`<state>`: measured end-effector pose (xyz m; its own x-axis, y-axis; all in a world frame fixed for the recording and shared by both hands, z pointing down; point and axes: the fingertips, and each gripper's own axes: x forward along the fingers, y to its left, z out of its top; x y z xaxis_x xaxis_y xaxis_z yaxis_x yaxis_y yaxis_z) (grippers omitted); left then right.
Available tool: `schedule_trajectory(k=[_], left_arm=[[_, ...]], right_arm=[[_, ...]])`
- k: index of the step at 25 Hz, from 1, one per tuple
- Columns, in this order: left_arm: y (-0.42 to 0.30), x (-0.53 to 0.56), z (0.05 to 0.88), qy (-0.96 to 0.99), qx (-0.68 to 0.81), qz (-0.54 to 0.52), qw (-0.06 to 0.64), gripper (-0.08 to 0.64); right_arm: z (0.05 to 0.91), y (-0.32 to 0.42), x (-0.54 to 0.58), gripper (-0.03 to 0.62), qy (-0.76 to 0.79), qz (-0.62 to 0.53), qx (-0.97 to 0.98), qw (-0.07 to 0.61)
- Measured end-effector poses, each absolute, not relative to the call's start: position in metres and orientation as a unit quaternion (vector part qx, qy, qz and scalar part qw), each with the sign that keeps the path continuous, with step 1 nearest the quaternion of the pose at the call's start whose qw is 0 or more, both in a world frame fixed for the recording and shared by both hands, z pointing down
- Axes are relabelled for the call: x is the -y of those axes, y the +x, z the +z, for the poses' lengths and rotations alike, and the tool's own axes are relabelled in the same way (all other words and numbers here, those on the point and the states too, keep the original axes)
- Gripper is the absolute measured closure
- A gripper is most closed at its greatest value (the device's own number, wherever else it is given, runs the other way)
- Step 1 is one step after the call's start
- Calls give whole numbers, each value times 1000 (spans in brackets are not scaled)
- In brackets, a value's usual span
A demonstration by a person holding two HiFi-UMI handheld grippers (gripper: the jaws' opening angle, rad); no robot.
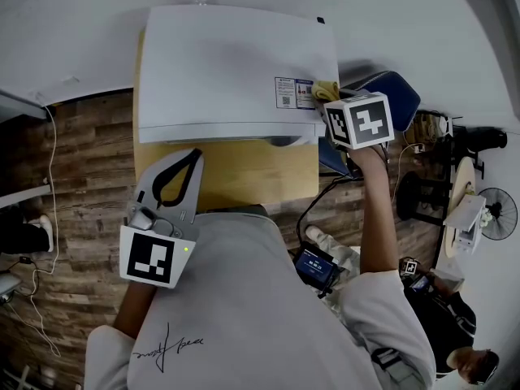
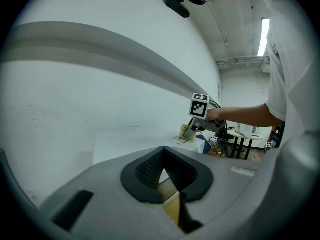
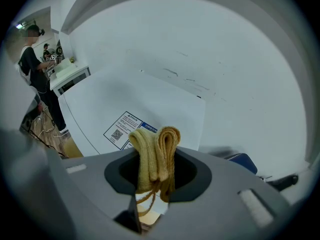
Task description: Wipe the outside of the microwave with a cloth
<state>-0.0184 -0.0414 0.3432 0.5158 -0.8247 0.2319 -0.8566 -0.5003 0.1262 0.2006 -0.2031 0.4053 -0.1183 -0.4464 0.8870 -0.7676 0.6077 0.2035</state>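
**Cloth clamped at the microwave's right end, left gripper idle**

A white microwave [image 1: 227, 63] stands on a light wooden bench [image 1: 244, 173], its back towards a white wall. The right gripper [image 1: 323, 102] reaches over the right end of the microwave's top. Its jaws are clamped on a folded yellow cloth [image 1: 327, 88]. In the right gripper view the cloth stands up between the jaws in two thick folds, with loose threads hanging below them. The cloth sits just beside the printed label [image 1: 292, 93] stuck near the top's right edge. It looks to be touching the top there, though no view shows the contact plainly enough to be sure.

The left gripper [image 1: 193, 157] is held low, close to the person's body, over the bare front strip of the bench and well apart from the cloth. Its jaws are together with nothing between them, and they point roughly towards the microwave's front.

To the right of the microwave lies a dark blue object [image 1: 382, 96], partly hidden by the right gripper's marker cube. Wood-plank floor [image 1: 81, 161] shows on both sides of the bench. Another person [image 3: 32, 59] stands far off at a counter in the right gripper view.
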Motion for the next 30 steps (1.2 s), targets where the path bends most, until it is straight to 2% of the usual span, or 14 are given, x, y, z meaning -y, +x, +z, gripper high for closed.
schedule_trajectory(k=[30], left_arm=[[-22,26,335,860,495,61,108,566]], right_arm=[[407,120,172,469,351,141,776,506]])
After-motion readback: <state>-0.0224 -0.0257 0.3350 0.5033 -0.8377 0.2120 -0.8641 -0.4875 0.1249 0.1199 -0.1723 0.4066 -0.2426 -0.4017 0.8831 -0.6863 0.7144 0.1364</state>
